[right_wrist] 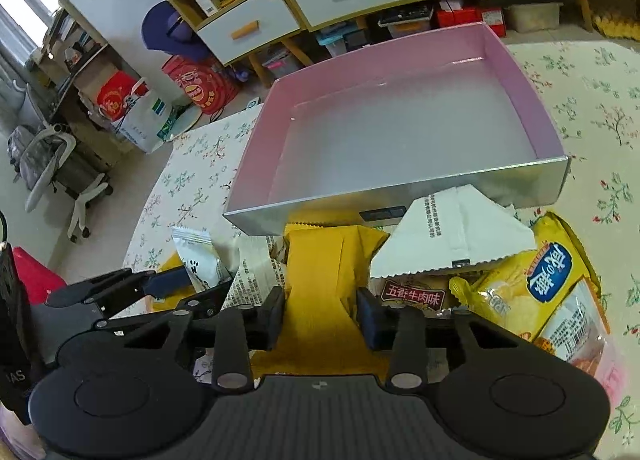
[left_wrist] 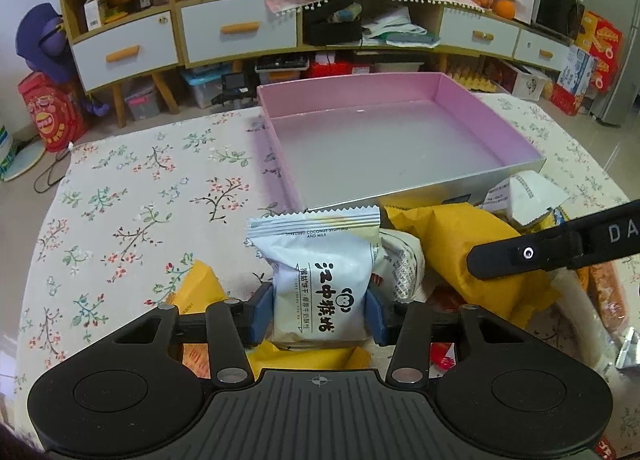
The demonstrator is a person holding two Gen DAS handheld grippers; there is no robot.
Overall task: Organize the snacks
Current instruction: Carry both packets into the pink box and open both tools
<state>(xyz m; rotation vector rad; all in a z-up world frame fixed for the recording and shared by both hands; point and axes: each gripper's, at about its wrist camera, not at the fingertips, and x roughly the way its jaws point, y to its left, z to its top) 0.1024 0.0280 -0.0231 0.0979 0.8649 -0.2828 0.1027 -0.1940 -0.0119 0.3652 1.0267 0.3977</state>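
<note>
**Guide:** Left wrist view first, biggest thing down. A flowered tablecloth (left_wrist: 132,196) covers the table, and an open pink box (left_wrist: 400,132) sits ahead of you with nothing inside, likely the place the snacks are meant to go. A heap of snack packets lies against its near wall.

**Operator:** What am I holding?

**Guide:** Your left gripper (left_wrist: 320,310) has its blue pads pressed on both sides of a white biscuit packet (left_wrist: 322,280), which stands upright, top seam toward the box. Your right gripper (right_wrist: 320,314) is pinched narrow on a yellow packet (right_wrist: 320,284), squeezing its middle into a fold.

**Operator:** Anything in the way?

**Guide:** The box's near wall stands between both packets and the floor of the box, so I judge you must lift over it. A white torn wrapper (right_wrist: 456,236) and a yellow chip bag (right_wrist: 552,280) lie just beside the right gripper and could drag along.
</note>
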